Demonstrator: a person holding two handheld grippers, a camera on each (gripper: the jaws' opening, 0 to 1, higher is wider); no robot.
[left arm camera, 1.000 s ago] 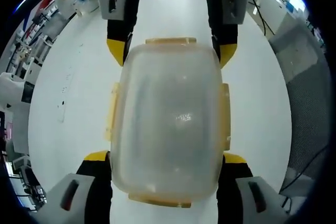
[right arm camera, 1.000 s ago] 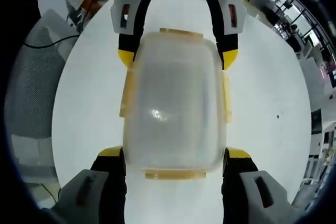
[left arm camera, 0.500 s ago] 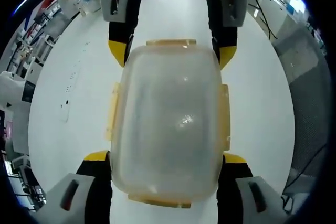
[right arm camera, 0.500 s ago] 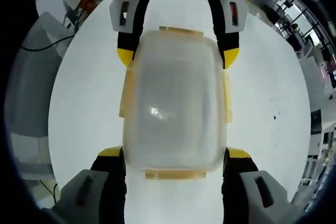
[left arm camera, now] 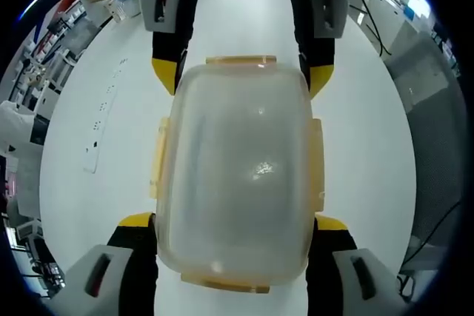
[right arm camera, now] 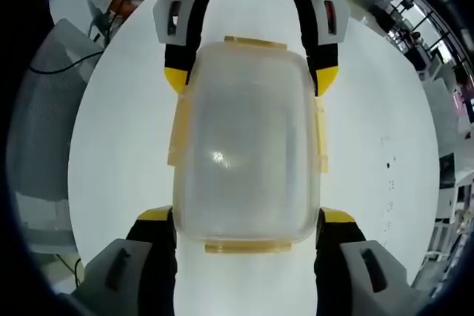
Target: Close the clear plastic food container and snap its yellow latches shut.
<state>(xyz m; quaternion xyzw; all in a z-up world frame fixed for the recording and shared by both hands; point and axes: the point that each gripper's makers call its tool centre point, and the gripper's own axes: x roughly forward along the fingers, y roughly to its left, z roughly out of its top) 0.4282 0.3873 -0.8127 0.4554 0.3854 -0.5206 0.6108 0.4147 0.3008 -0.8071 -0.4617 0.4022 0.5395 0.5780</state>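
Currently the clear rounded plastic food container [left arm camera: 237, 183] sits lid-on on the white bench [left arm camera: 96, 146], gripped endwise by left tool [left arm camera: 233, 223] and right tool [right arm camera: 244, 220]. Steady it; press 3 and 9 o'clock yellow latches [left arm camera: 158, 157] flat.

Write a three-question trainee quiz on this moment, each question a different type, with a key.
1. True or false: the clear container sits between the jaws of both the left gripper and the right gripper.
2. Multiple choice: what colour are the latches along the container's edges? A) blue B) yellow C) red
3. Fill in: the container rests on a ____ table.

Key: 1 true, each gripper straddles one end with a jaw on either side. 2 B. 3 white.
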